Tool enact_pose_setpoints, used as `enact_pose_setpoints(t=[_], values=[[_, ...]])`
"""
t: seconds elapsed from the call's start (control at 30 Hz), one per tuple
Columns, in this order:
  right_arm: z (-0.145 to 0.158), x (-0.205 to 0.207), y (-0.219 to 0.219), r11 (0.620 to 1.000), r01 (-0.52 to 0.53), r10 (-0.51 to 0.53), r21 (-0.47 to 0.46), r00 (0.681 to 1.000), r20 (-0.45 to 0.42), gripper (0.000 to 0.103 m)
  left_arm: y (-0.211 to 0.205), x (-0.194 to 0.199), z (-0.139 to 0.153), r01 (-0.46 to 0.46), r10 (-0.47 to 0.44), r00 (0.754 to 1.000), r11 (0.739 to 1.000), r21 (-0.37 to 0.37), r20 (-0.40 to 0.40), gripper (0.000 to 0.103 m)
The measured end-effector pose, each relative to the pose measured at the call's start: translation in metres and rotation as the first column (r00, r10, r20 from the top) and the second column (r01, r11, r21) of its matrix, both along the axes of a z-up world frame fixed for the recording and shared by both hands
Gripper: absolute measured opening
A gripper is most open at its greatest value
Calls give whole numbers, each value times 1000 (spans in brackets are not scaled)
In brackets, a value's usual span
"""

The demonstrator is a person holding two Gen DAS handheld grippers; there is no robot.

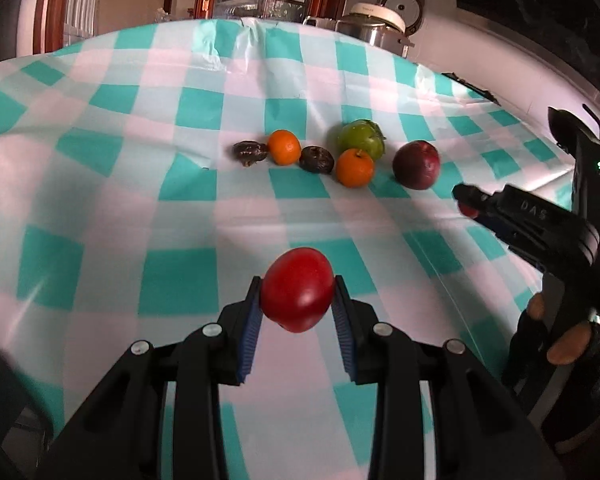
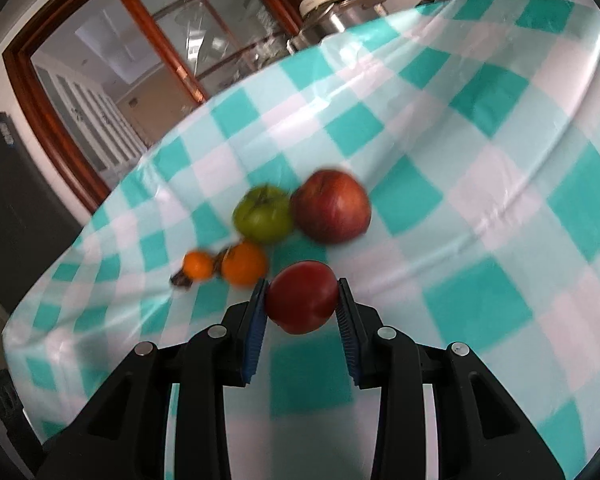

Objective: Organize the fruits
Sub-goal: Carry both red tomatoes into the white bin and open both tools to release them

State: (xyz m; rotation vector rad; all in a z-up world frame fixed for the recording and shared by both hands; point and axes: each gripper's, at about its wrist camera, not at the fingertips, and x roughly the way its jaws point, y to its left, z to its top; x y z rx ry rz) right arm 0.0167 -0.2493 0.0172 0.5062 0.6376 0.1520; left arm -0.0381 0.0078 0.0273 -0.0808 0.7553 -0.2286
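My left gripper [image 1: 297,292] is shut on a red tomato [image 1: 298,288] and holds it above the checked tablecloth. My right gripper [image 2: 302,300] is shut on a second red tomato [image 2: 302,297]; it also shows in the left wrist view [image 1: 469,202] at the right. On the cloth lie a dark red apple [image 1: 416,164] [image 2: 331,207], a green tomato [image 1: 360,138] [image 2: 263,213], two oranges [image 1: 355,167] [image 1: 284,147] [image 2: 244,263] [image 2: 198,265] and two dark shrivelled fruits [image 1: 317,159] [image 1: 251,151].
The teal and white checked tablecloth [image 1: 180,184] covers the table. A metal pot with a white lid [image 1: 374,24] stands past the far edge. A wood-framed glass door [image 2: 140,40] is behind.
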Motion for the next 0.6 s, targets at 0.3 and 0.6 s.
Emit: enact_pose_setpoints(t=[0.3,0.6], values=[[-2,-88,27,998,-50,51,30,999,-14,35,6,-44,8,29,-26,998,998,-52,50,34],[6,-178,36,987,-144,143,-76,990,-17,34,13,-113,11,58,-53,996,995,-84,66,34]])
